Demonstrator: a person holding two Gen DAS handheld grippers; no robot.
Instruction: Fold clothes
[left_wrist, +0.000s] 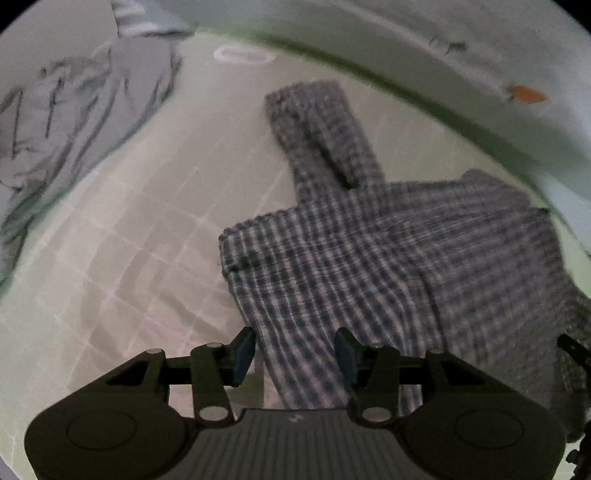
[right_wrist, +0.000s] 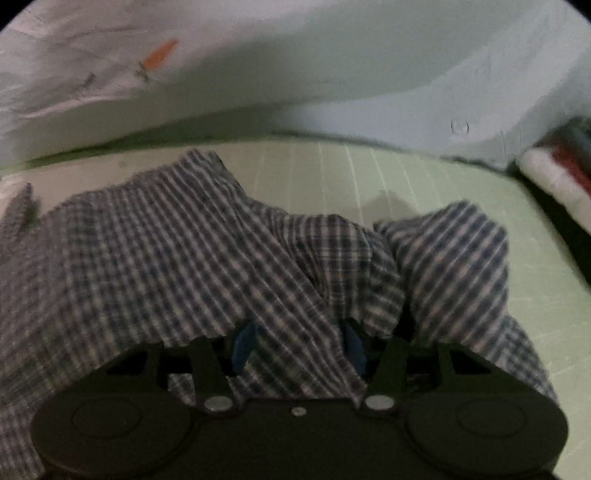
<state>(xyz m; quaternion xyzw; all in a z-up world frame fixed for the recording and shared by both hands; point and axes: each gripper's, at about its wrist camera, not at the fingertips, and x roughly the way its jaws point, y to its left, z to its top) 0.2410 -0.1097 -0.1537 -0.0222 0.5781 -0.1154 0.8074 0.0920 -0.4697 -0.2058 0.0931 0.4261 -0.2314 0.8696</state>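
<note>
A blue-and-white checked shirt (left_wrist: 369, 251) lies spread on the pale green gridded mat (left_wrist: 140, 229), one sleeve (left_wrist: 321, 125) reaching toward the far wall. My left gripper (left_wrist: 295, 354) is open, its jaws wide apart over the shirt's near hem, with cloth between the blue pads. In the right wrist view the same shirt (right_wrist: 177, 251) is bunched and draped over my right gripper (right_wrist: 299, 343). Its jaws stand apart with a fold of cloth running between them; a raised hump of fabric (right_wrist: 454, 254) sits to the right.
A crumpled grey garment (left_wrist: 74, 110) lies at the far left of the mat. A white wall (right_wrist: 332, 74) with an orange mark (right_wrist: 159, 55) runs behind. Folded red and white cloth (right_wrist: 561, 166) sits at the right edge. The right gripper's edge (left_wrist: 576, 354) shows at the right.
</note>
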